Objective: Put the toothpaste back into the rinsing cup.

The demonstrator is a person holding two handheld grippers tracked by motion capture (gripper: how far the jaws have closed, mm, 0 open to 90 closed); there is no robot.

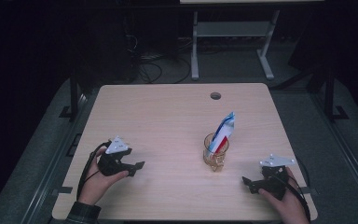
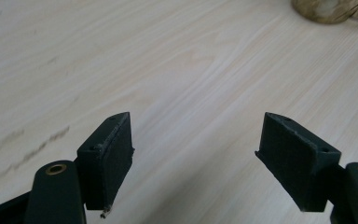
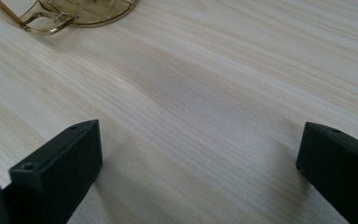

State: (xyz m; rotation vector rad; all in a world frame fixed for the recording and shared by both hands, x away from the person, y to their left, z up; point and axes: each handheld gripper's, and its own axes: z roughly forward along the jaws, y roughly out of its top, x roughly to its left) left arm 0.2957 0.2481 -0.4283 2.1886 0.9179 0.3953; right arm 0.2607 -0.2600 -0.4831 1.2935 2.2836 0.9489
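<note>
Glass mug (image 1: 215,157), holding an upright blue, white and red packet (image 1: 224,132), stood right of centre on the table (image 1: 168,121), between the left gripper (image 1: 137,169) and right gripper (image 1: 248,183), both resting low with jaws wide and empty, apparently staged for an approach.

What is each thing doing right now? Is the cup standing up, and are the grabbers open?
Glass mug: upright on the table, packet inside.
Packet: leaning, sticking out of the mug's top.
Left hand-held gripper: open, holding nothing.
Right hand-held gripper: open, holding nothing.
Table: bare wood, hole near the far edge.
</note>
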